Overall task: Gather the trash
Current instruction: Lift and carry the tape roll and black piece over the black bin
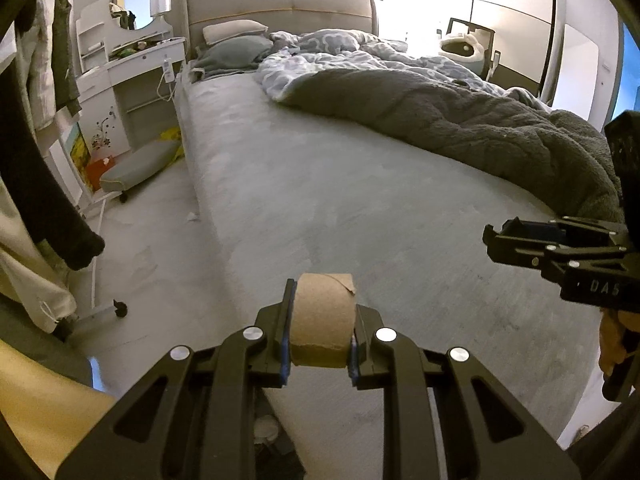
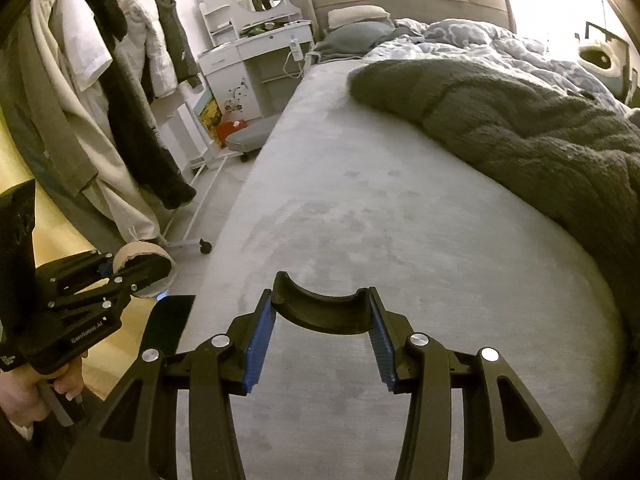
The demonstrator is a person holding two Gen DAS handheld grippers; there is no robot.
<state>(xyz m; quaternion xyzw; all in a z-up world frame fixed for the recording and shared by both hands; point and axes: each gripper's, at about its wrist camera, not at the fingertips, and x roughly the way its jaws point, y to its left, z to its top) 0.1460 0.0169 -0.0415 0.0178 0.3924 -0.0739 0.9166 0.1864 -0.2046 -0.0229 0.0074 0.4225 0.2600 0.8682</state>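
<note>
Left gripper [image 1: 322,326] is clamped on a brown cardboard tube [image 1: 323,316] — an empty paper-roll core, with a torn flap at its far upper rim. The tube sits upright between the blue pads [image 1: 285,354], squeezed from both sides, held in the air over the near corner of the bed [image 1: 340,200]. In the right wrist view the same gripper shows from the side at the left edge, the tube end poking out past its fingers; a hand [image 2: 60,390] grips the handle below.

Right gripper [image 2: 322,334] is closed on a dark curved piece [image 2: 320,312], shaped like a half ring or a section of a black tube. It spans the gap between the two blue pads, its ends pressed against them. What the piece is I cannot tell for certain from this angle.

Surroundings:
- Bed surface is bare grey fabric on the near side; a dark grey fleece blanket [image 1: 480,128] and a blue-white patterned duvet [image 1: 360,56] lie bunched toward the far right.
- Two pillows [image 1: 236,40] against the headboard.
- White dressing table [image 1: 132,68] with an oval mirror beside the bed head.
- Clothes rack [image 2: 100,80] with hanging garments at left — wheeled base on the floor.
- A small white scrap [image 1: 194,216] lies on the floor just beside the bed's edge.
</note>
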